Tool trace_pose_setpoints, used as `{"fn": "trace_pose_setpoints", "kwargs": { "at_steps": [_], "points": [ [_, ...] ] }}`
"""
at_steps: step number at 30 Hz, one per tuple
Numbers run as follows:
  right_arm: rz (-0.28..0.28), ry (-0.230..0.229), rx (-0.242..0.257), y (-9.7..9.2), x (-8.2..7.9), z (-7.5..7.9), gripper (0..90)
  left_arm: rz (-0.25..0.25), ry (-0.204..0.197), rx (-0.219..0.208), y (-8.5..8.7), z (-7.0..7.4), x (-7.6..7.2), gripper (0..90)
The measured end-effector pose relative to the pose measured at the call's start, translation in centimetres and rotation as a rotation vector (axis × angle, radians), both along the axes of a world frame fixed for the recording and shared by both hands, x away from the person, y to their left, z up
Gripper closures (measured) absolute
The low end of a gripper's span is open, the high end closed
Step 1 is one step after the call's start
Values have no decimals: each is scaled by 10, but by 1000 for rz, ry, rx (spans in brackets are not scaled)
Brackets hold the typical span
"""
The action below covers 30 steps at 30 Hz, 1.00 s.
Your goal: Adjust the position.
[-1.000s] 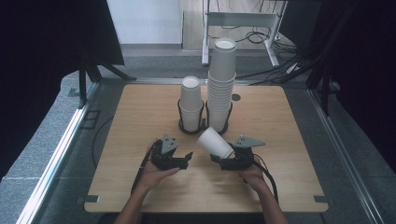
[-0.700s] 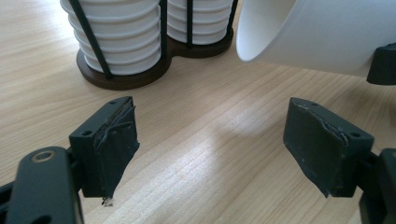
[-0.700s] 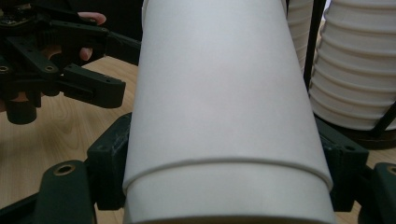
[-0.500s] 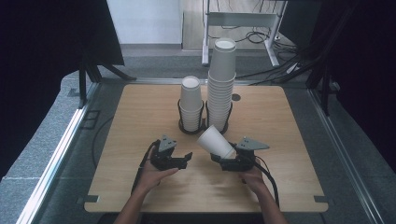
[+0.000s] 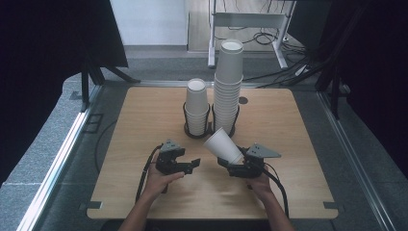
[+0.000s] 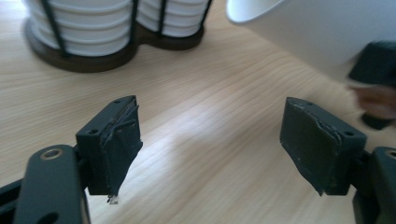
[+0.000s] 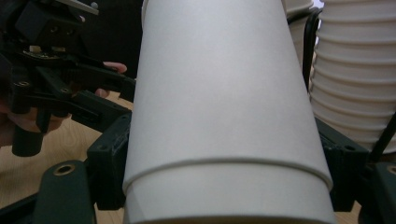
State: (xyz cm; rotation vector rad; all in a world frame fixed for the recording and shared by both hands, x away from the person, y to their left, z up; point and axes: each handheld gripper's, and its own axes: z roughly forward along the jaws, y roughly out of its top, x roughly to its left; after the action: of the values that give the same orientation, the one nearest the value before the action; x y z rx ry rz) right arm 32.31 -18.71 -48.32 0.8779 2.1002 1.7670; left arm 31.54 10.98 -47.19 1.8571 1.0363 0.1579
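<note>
Surface: wooden table [image 5: 144,125] fills the frame centre in the high view, grey floor around it, dark curtains at both sides.
Cup holder: black wire rack [image 5: 208,126] sits just above centre, two white stacks in it. Short stack [image 5: 197,103] on the left, tall stack [image 5: 228,82] on the right.
Right gripper [image 5: 230,162]: your jaws are clamped on a pair of nested white paper cups [image 5: 222,145], right of centre in the high view. In the right gripper view the cups' wall [image 7: 219,112] sits between both black pads, and a seam shows where one cup sits in the other.
Cups: tilted, mouth toward the upper left, base in your jaws, just below the rack and apart from it.
Left gripper [image 5: 194,164]: your jaws have just been closing, now part open with nothing between them. Bare wood shows between the pads [image 6: 119,140] in the left gripper view.
Gap: your left jaws point at the cups, near them, not touching.
</note>
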Motion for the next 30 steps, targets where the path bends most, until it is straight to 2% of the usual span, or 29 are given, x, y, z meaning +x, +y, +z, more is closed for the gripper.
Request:
{"fn": "trace_pose_setpoints", "kwargs": {
  "at_steps": [8,10,15,19,22,27,30],
  "points": [
    [6,-45,25,3,-5,-1,221,-21,26,-150,-1,1,2,148],
    [9,-50,29,5,-6,-1,221,-24,39,-198,-1,2,2,144],
    [20,-69,36,9,-9,-2,221,-50,55,-266,-4,3,3,132],
    [34,-87,31,13,-11,-3,221,-67,58,-291,-9,6,5,115],
    [27,-100,37,14,-13,-3,222,-86,74,-324,-13,5,7,82],
    [9,-116,35,14,-13,-4,222,-106,90,-355,-20,3,11,62],
    [7,-120,37,14,-13,-5,222,-124,96,-398,-25,4,15,52]
  ]
}}
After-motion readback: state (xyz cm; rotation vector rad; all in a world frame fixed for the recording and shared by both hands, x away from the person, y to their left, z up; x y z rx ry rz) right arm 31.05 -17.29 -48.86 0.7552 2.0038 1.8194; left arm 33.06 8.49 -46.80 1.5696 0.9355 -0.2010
